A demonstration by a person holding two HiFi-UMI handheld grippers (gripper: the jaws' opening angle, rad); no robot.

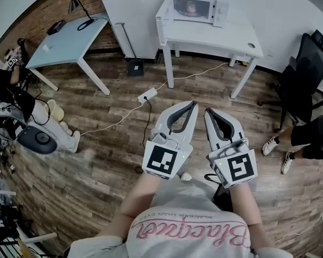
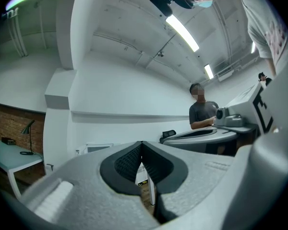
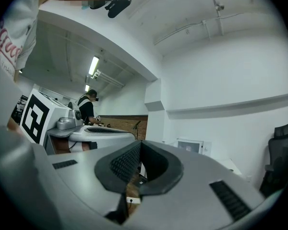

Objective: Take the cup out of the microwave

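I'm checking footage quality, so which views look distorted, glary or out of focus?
Head view: strong fisheye bends the floor planks, microwave stays clear. Left gripper view: ceiling light strip glares, left tool looks soft. Right gripper view: dark round vignette, right tool soft too.

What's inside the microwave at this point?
Through the window of the microwave, the head view shows a dim brownish blob, possibly the cup, but too small to tell. The door looks shut, and its frame covers the rest of the inside.

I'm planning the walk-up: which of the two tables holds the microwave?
The white table straight ahead; the microwave sits at its far left corner. The pale blue table on the left has none.
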